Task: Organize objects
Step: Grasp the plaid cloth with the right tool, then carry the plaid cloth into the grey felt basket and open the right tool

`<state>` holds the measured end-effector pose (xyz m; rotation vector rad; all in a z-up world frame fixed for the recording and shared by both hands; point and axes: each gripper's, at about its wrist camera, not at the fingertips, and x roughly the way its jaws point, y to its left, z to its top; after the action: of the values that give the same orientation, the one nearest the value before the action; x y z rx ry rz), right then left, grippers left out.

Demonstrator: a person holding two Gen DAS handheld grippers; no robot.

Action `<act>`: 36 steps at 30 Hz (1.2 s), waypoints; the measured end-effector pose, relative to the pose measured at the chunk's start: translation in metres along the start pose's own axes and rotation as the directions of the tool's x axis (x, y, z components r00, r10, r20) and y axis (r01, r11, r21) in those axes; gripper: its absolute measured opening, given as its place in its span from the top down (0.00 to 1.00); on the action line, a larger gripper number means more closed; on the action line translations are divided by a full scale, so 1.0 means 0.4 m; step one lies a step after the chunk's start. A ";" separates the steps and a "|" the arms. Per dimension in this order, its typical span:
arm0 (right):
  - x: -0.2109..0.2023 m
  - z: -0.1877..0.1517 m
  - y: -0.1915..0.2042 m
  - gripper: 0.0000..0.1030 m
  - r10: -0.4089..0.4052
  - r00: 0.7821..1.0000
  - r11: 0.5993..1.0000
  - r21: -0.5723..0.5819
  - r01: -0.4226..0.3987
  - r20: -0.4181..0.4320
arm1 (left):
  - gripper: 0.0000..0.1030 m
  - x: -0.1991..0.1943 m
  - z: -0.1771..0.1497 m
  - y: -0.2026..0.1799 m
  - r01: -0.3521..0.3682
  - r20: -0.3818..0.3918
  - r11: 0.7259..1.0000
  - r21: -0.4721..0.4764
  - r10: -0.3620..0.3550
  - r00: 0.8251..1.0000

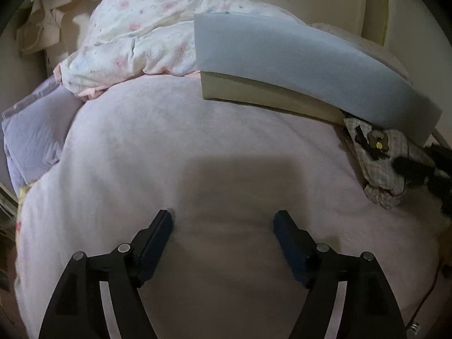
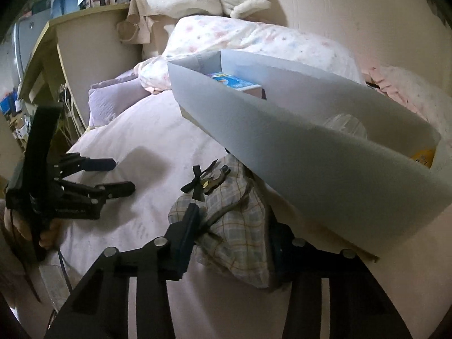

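Observation:
A plaid fabric pouch [image 2: 231, 197] with a black bow and a small charm lies on the pink blanket, tucked against the near corner of a pale blue-grey open box [image 2: 310, 155]. My right gripper [image 2: 234, 226] is shut on the pouch, one finger on each side. The box holds a blue packet [image 2: 234, 80], a clear plastic item and something yellow. My left gripper [image 1: 223, 219] hovers open over bare blanket with nothing between its fingers. From the right wrist it shows at the left [image 2: 124, 176], held by a hand. The left wrist view shows the box [image 1: 282, 45] and the pouch [image 1: 378, 158] at the far right.
A pink blanket [image 1: 169, 141] covers the bed. A floral duvet [image 1: 135, 42] is bunched at the far end, and a lilac pillow [image 1: 31, 135] lies at the left edge. A wooden desk [image 2: 56, 45] with bottles stands beyond the bed's left side. Pale wall behind.

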<state>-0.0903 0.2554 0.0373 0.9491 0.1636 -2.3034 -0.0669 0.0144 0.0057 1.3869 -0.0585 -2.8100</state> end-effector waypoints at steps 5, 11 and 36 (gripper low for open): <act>-0.010 0.028 -0.009 0.82 0.077 0.997 0.995 0.058 -0.077 0.002 | 0.27 -0.010 0.001 -0.002 -0.035 -0.003 0.999 0.002 0.035 0.999; -0.020 0.029 0.025 0.84 0.112 0.994 0.993 0.022 -0.112 -0.001 | 0.28 -0.022 0.001 -0.015 -0.047 -0.026 0.999 -0.005 0.047 0.999; -0.191 0.308 -0.099 0.97 0.238 0.916 0.925 0.212 -0.315 0.323 | 0.28 -0.173 0.266 -0.056 0.103 0.127 0.994 0.019 -0.105 0.986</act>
<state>-0.1456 0.2839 0.1739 0.6876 -0.3866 -2.1944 -0.1090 0.0415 0.1243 1.2451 -0.0038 -2.9866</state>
